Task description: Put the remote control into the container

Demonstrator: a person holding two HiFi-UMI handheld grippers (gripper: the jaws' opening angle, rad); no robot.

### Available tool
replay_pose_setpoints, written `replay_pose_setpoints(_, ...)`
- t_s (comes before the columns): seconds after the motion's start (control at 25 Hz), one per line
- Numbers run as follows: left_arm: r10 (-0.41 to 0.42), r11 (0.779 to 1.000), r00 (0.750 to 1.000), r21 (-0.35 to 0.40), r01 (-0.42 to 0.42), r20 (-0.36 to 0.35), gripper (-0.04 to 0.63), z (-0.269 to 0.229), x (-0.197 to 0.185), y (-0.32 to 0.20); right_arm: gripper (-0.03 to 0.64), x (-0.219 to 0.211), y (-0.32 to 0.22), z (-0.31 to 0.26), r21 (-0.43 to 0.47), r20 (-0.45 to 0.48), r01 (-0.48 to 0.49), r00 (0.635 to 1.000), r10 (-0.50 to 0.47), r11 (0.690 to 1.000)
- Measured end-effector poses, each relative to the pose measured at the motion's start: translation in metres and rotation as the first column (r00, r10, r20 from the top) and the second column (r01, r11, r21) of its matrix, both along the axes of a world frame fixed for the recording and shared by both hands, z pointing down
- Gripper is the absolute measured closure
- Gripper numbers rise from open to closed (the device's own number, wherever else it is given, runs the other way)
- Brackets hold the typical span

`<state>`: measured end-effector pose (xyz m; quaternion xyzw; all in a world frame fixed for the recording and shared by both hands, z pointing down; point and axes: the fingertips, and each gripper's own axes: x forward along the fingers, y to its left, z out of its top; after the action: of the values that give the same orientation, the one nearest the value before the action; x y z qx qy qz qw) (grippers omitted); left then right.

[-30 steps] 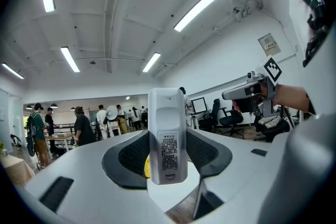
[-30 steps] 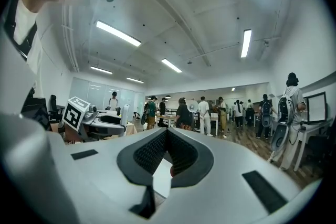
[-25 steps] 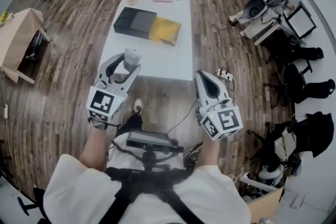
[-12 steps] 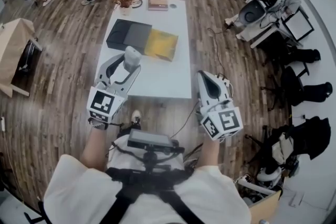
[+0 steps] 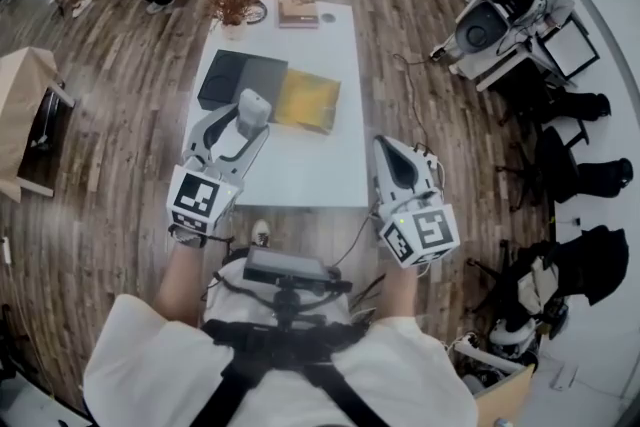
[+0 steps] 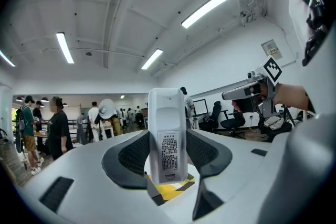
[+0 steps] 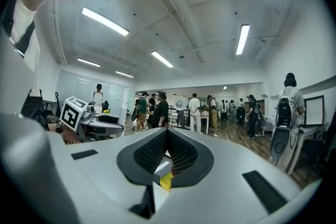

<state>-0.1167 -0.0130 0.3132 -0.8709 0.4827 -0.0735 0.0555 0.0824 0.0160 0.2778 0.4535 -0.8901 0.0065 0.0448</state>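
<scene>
Left gripper [image 6: 167, 148]: my jaws are clamped on the white remote control [image 6: 167, 128], which stands upright between the pads with its label side facing me. Right gripper [image 7: 167, 150]: jaws pressed together, nothing in them. I'm holding both up at the near end of the white table [image 5: 310, 165]. Farther along it sits the black container [image 5: 240, 80], with a yellow pouch [image 5: 307, 101] just beside it.

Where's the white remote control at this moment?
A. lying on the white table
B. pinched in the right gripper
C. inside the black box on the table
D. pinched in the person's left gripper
D: the left gripper view shows the remote control upright between the jaws of the left gripper, while the right gripper has its jaws together with nothing in them.
</scene>
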Motion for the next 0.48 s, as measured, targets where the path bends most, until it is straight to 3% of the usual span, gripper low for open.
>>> replay_pose_setpoints(0.48,0.053,0.999,0.999,-0.014,-0.053,0.001,0.359,0.005,-0.005,-0.030,0.612,-0.009,-0.028,0.005,-0.026,-0.011,-0.035,0.999,0.034,0.999)
